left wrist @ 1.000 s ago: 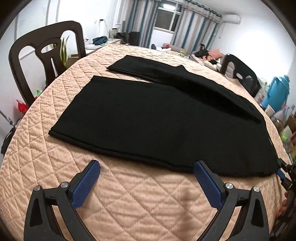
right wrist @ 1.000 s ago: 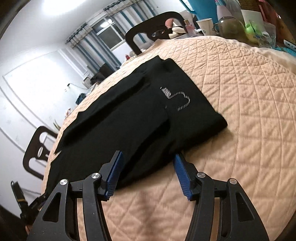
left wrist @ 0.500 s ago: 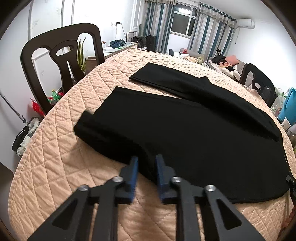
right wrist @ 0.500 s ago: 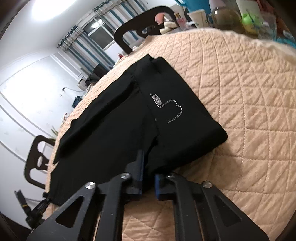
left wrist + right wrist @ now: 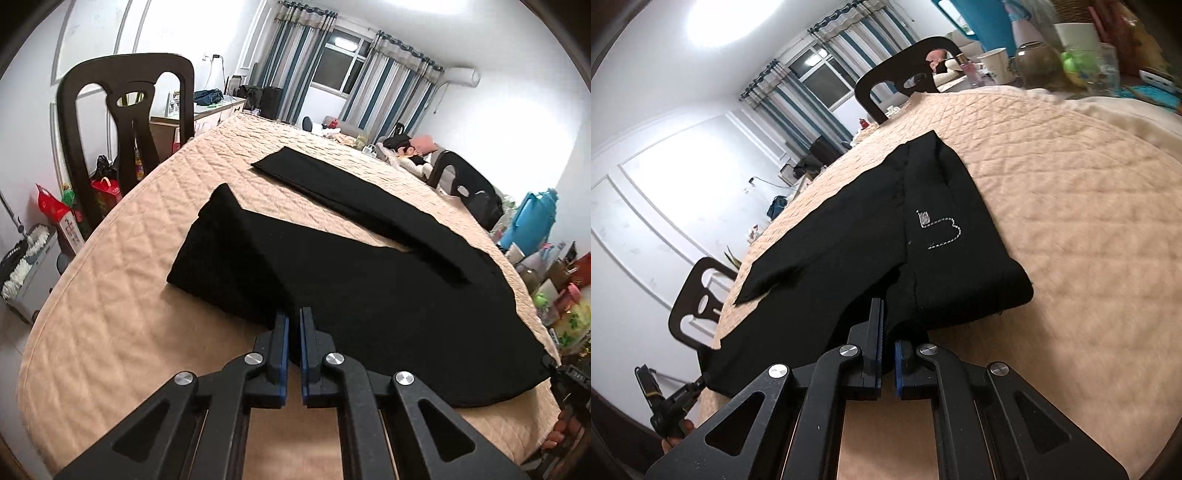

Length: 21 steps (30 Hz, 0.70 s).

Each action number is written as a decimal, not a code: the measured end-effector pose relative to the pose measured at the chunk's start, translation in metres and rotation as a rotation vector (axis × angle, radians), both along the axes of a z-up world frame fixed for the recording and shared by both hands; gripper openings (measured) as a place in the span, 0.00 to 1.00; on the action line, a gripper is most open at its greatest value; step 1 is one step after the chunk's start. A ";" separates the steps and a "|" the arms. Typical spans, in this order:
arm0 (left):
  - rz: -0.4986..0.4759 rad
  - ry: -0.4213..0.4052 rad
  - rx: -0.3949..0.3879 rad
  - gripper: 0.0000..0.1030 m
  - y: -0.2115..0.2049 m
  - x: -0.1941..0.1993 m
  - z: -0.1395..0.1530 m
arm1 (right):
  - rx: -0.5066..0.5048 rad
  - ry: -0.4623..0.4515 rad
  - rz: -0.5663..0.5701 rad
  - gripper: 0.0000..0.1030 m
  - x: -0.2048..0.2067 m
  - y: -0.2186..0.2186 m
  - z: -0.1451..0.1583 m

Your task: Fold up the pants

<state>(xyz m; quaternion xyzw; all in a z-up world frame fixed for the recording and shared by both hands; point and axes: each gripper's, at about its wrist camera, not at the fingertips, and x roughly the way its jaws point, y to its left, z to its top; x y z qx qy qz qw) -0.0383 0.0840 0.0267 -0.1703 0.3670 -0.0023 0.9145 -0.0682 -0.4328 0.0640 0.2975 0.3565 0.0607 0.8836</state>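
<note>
The black pants (image 5: 369,295) lay spread on the quilted table cover (image 5: 110,332), legs toward the left end and waist toward the right, not yet folded. At the left, the near leg's cuff end had begun to curl over onto itself, a small raised flap beside the dark chair (image 5: 125,122). The left gripper (image 5: 293,325) was clenched on the near edge of that leg, with cloth pinched between its blue pads. The far leg lay flat and separate. At the right, the right gripper (image 5: 886,332) was likewise clamped on the near edge, close to the waistband and the stitched pocket outline (image 5: 942,230). Judged from this, only the first lengthwise fold was starting; carrying the near leg onto the far one and all crosswise folds remained.
</note>
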 end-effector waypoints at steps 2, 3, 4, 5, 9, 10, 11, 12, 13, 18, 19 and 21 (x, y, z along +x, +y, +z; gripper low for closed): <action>-0.009 0.005 -0.006 0.06 0.001 -0.010 -0.005 | -0.006 0.006 -0.012 0.04 -0.015 -0.003 0.000; -0.010 0.011 -0.004 0.06 0.002 -0.011 -0.008 | -0.006 0.011 -0.023 0.04 -0.019 -0.007 0.000; -0.015 0.021 0.001 0.06 0.001 -0.011 -0.013 | -0.011 0.022 -0.031 0.04 -0.023 -0.011 -0.003; -0.023 0.034 0.006 0.06 0.001 -0.008 -0.019 | -0.019 0.034 -0.031 0.04 -0.023 -0.012 -0.007; -0.020 0.043 -0.003 0.07 0.001 -0.002 -0.023 | 0.005 0.096 -0.029 0.03 -0.015 -0.017 -0.033; -0.016 0.033 0.002 0.07 0.000 -0.006 -0.021 | -0.001 0.091 -0.027 0.04 -0.018 -0.017 -0.032; -0.012 0.028 0.006 0.07 -0.001 -0.009 -0.018 | 0.000 0.081 -0.030 0.04 -0.020 -0.017 -0.031; -0.008 0.026 0.007 0.08 -0.001 -0.013 -0.018 | 0.002 0.072 -0.029 0.04 -0.021 -0.017 -0.029; 0.000 0.026 0.001 0.10 0.002 -0.014 -0.017 | 0.000 0.071 -0.023 0.04 -0.023 -0.017 -0.028; 0.078 0.016 -0.007 0.13 0.011 -0.022 -0.009 | -0.026 0.046 -0.012 0.13 -0.041 -0.017 -0.015; 0.096 0.001 0.014 0.12 0.010 -0.025 -0.006 | -0.036 0.034 -0.015 0.13 -0.045 -0.017 -0.011; 0.142 -0.042 0.084 0.12 0.010 -0.030 0.004 | -0.087 -0.027 -0.037 0.14 -0.057 -0.014 0.007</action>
